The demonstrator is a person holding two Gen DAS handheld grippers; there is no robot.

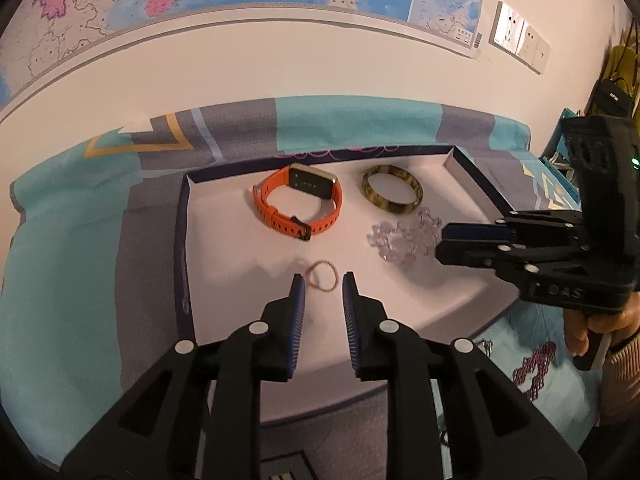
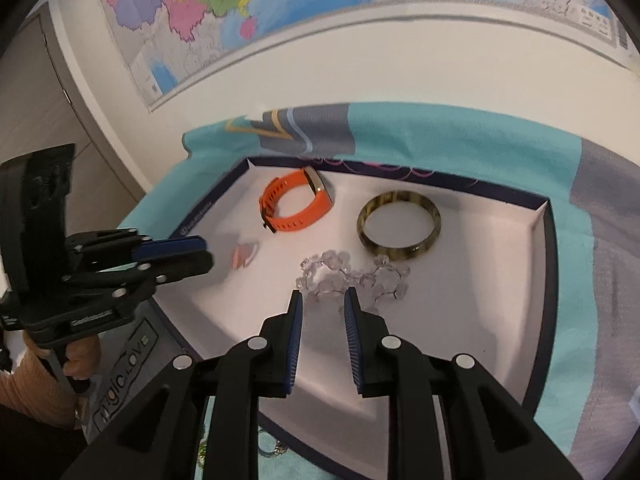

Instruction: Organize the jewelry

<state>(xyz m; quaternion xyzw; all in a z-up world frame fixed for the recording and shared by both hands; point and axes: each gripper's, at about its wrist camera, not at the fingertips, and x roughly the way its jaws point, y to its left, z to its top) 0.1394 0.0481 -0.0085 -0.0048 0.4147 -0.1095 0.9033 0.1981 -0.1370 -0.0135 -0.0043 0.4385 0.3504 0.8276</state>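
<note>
Jaws of left gripper (image 1: pixel 323 282) and right gripper (image 2: pixel 322 298) parted, empty. Ahead in white tray (image 1: pixel 224 240): thin ring (image 1: pixel 323 276), crystal bracelet (image 2: pixel 352 276), orange watch (image 1: pixel 298 206), bangle (image 1: pixel 392 194). Purple beads (image 1: pixel 534 364) remain outside; task partly done.

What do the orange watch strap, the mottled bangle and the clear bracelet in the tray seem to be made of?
Orange watch strap: probably silicone rubber, matte, with moulded holes and a flexible loop. Mottled bangle: glossy, rigid, olive and dark patches, likely resin or polished stone; the look leaves it open. Clear bracelet: see-through faceted beads, glass or acrylic.
</note>
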